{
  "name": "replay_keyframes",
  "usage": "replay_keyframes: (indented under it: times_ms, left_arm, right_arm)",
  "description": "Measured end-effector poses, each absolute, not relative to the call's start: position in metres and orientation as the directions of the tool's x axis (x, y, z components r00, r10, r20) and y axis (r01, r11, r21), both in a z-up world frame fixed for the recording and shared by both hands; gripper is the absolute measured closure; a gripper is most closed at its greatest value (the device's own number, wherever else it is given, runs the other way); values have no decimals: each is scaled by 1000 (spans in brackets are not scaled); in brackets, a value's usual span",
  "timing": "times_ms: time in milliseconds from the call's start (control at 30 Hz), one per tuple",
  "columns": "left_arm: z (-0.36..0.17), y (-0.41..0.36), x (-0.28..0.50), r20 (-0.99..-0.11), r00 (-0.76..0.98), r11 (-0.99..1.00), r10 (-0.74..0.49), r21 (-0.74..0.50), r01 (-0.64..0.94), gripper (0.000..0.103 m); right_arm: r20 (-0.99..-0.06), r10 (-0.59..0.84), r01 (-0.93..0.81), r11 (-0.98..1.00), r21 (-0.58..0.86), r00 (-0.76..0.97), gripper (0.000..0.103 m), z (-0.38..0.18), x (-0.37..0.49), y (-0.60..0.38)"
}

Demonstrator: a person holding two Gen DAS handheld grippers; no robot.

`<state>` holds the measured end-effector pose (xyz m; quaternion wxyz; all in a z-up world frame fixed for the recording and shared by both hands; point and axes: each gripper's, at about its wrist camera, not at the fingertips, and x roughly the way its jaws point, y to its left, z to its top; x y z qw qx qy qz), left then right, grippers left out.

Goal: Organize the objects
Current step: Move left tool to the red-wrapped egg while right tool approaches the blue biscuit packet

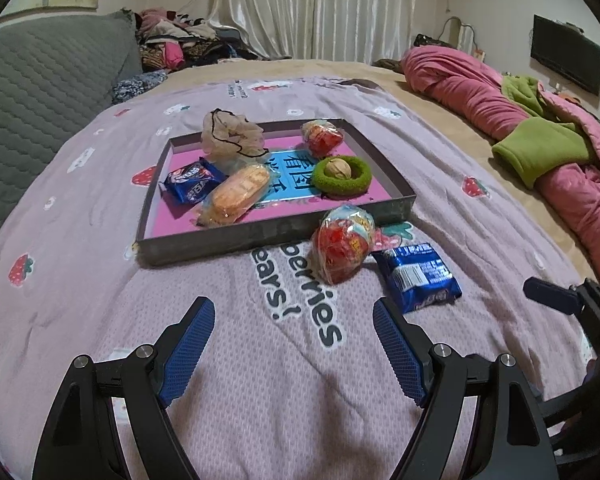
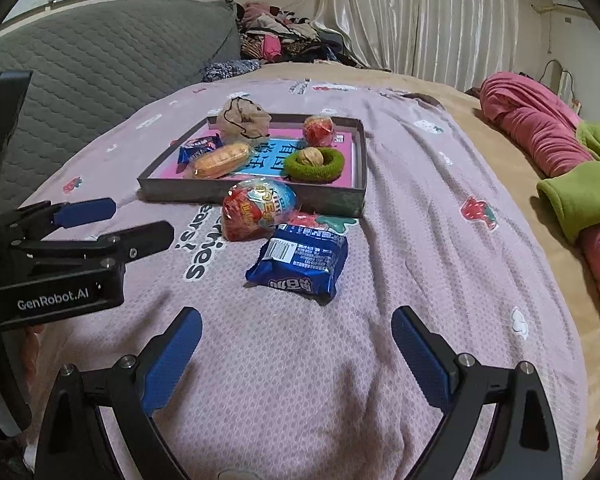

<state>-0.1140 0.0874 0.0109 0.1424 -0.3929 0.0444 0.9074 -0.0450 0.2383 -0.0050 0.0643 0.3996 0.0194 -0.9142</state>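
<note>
A shallow grey box (image 1: 204, 245) (image 2: 172, 192) with a pink floor lies on the bed. It holds a blue snack packet (image 1: 192, 181), a wrapped bread roll (image 1: 240, 194) (image 2: 220, 160), a beige mesh pouch (image 1: 230, 136), a red wrapped snack (image 1: 323, 137) and a green ring with a walnut (image 1: 342, 171) (image 2: 314, 162). In front of the box lie a red and blue snack bag (image 1: 342, 246) (image 2: 258, 210) and a blue biscuit packet (image 1: 418, 276) (image 2: 300, 264). My left gripper (image 1: 294, 348) (image 2: 116, 220) is open and empty, short of the bag. My right gripper (image 2: 296, 354) is open and empty, short of the biscuit packet.
The pink strawberry-print blanket (image 1: 100, 280) covers the bed. A grey quilted headboard (image 1: 40, 80) stands at the left. A rolled pink and green quilt (image 1: 540, 140) lies at the right. Piled clothes (image 1: 180, 44) and a curtain (image 1: 320, 8) are at the back.
</note>
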Motion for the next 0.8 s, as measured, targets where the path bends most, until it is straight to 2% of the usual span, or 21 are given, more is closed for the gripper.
replay_keyframes:
  times_ms: [800]
  left_arm:
    - [-6, 120, -173, -754, -603, -946, 261, -76, -315, 21]
  right_arm:
    - [-765, -77, 90, -996, 25, -640, 6, -31, -91, 240]
